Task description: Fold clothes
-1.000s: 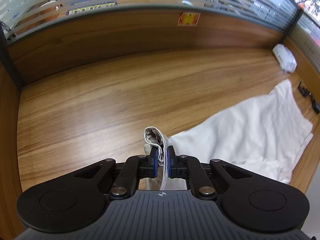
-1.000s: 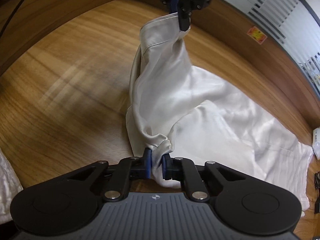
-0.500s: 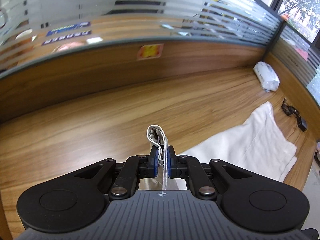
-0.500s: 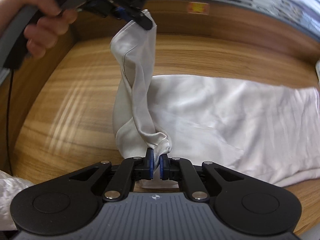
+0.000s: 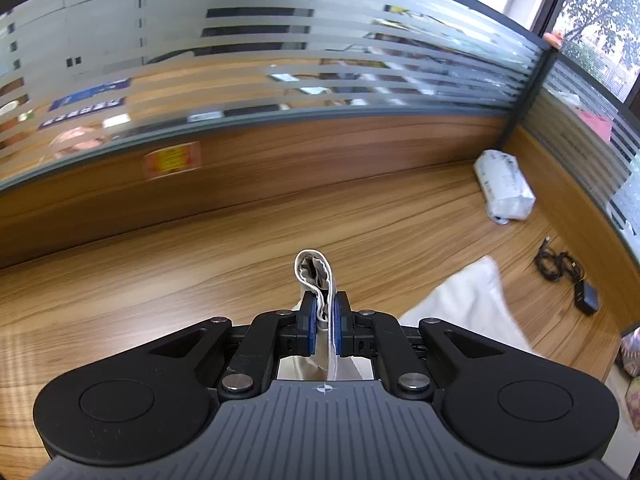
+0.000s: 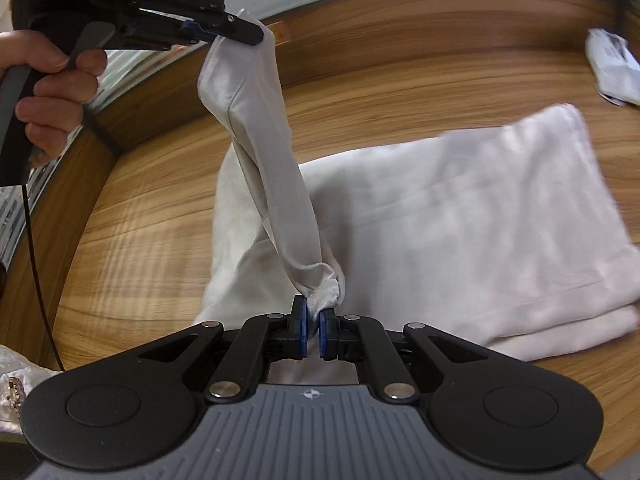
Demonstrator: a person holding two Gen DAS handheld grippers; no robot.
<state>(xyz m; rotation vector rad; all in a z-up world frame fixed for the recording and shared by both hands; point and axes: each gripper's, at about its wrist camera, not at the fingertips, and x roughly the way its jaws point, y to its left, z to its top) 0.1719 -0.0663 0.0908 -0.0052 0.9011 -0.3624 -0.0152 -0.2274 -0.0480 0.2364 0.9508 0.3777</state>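
Observation:
A white garment (image 6: 460, 216) lies on the wooden desk, one end raised. My left gripper (image 5: 324, 312) is shut on a bunched corner of it, a loop of cloth (image 5: 314, 270) sticking up past the pads. In the right wrist view the left gripper (image 6: 244, 34) is high at the upper left, held by a hand, with a twisted band of cloth hanging from it. My right gripper (image 6: 313, 320) is shut on the lower end of that band, just above the garment. The far end of the garment (image 5: 468, 300) rests on the desk.
A white plastic packet (image 5: 502, 184) lies in the far right corner of the desk. A black cable and charger (image 5: 568, 272) lie by the right partition. Wooden partitions with striped glass enclose the desk. A pale crumpled item (image 6: 12, 380) sits at the lower left edge.
Both grippers have lifted and swung right with the cloth still held. The left gripper is higher, so less garment shows in its view. The band between the grippers is stretched longer.

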